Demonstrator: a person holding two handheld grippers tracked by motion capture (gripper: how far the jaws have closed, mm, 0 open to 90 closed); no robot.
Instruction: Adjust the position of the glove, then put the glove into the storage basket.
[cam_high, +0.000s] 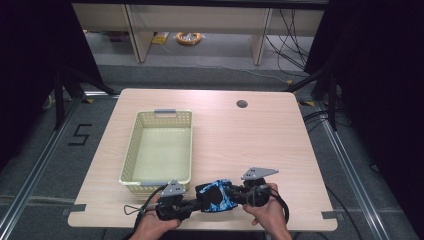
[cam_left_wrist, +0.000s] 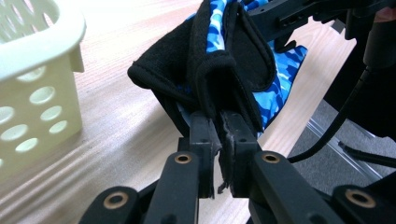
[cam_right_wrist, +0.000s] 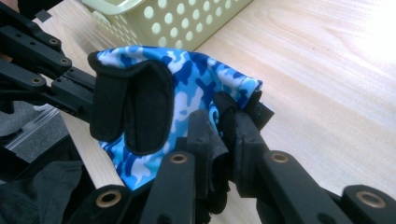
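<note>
A blue camouflage glove (cam_high: 216, 196) with black trim hangs between my two grippers, just above the table's near edge. My left gripper (cam_high: 196, 204) is shut on the glove's black cuff (cam_left_wrist: 219, 79), the fabric pinched between its jaws. From the other side my right gripper (cam_high: 235, 196) is shut on the glove's blue edge (cam_right_wrist: 219, 88). In the right gripper view the black wrist strap (cam_right_wrist: 140, 105) folds over the blue cloth, with the left gripper's jaws behind it. Both hands hold the grippers low at the table's front.
A pale yellow perforated basket (cam_high: 158, 150) with nothing in it stands left of centre, just behind the left gripper. The wooden table (cam_high: 260, 140) has a round cable hole (cam_high: 242, 104) at the back right. Its front edge runs directly under the hands.
</note>
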